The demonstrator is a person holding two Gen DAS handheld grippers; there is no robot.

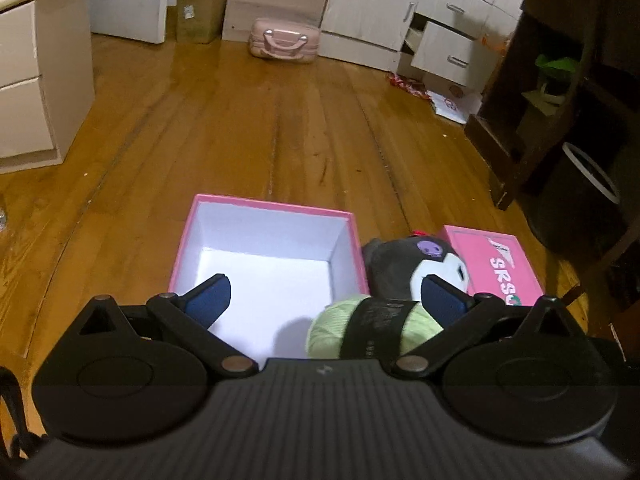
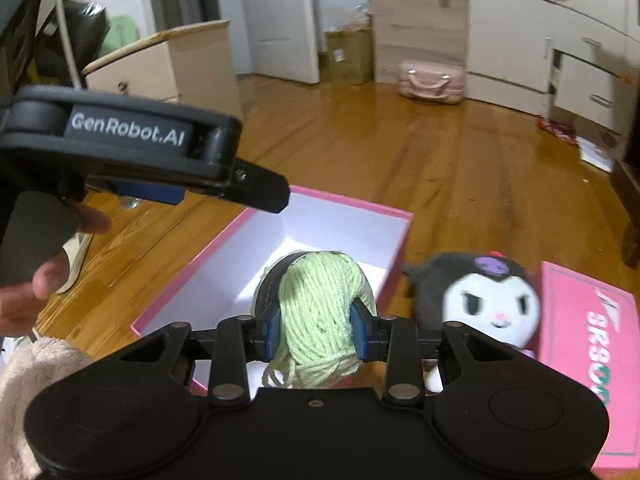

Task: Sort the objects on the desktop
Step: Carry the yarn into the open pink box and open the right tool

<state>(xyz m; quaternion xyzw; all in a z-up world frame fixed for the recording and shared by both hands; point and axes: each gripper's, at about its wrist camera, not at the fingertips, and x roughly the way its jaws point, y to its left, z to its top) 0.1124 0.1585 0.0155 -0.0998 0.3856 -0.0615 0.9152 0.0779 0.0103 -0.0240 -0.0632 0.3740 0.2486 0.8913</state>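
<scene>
My right gripper (image 2: 316,332) is shut on a light green yarn ball (image 2: 320,312) with a black band, holding it above the open pink box (image 2: 360,203), which has a white inside. My left gripper (image 1: 326,298) is open over the same box (image 1: 272,205) with nothing in its jaws; the yarn ball (image 1: 372,328) shows low between its fingers. In the right wrist view the left gripper (image 2: 262,194) reaches in from the upper left, held by a hand (image 2: 36,280). A black and white plush toy (image 2: 484,300) (image 1: 420,264) lies right of the box, beside a flat pink box (image 2: 588,360) (image 1: 500,264).
Everything sits on a wooden floor (image 1: 280,120). A pink suitcase (image 1: 282,42) and white drawers (image 1: 444,52), one pulled out, stand at the back. Dark wooden furniture (image 1: 560,80) and a black bin (image 1: 588,184) are on the right, a pale cabinet (image 1: 32,80) on the left.
</scene>
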